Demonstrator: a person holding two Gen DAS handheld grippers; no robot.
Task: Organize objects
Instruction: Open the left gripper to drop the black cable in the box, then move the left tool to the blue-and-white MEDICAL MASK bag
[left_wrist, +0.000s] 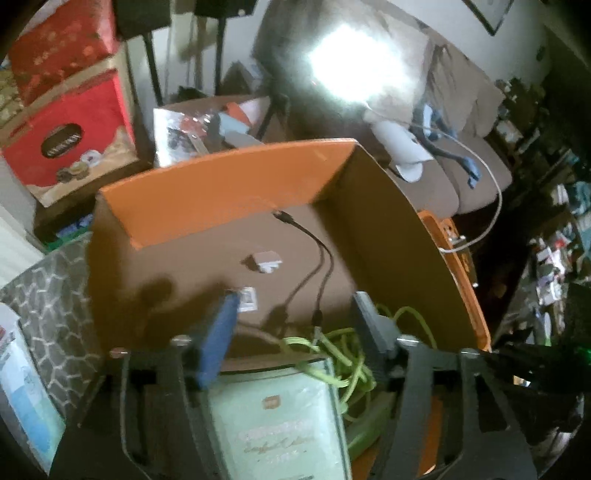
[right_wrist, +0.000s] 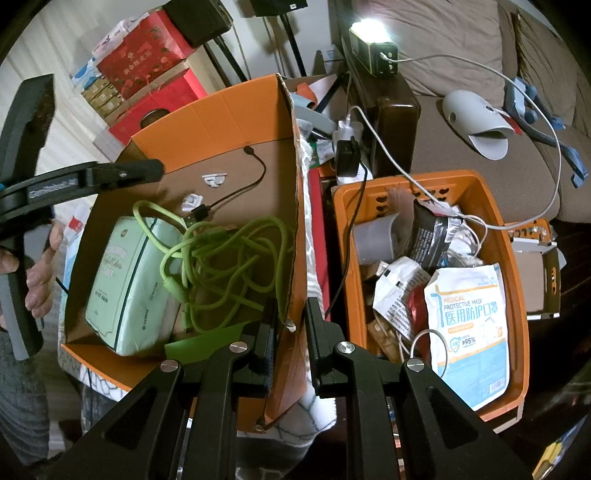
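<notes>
Box (right_wrist: 229, 122): my right claw (right_wrist: 291, 332) clamps its near wall; my left claw (left_wrist: 291, 332) hangs open above the green cable (left_wrist: 343, 354), nearer it, nothing gripped.

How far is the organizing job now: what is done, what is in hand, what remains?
Done: the green cable and tissue pack lie in the cardboard box. In hand: the right gripper pinches the box wall; the left gripper is open and empty over the box. Left: the orange basket remains cluttered.

Left gripper (left_wrist: 291, 332) jaws apart over green cable (left_wrist: 343, 354) in orange box (left_wrist: 229, 184).
</notes>
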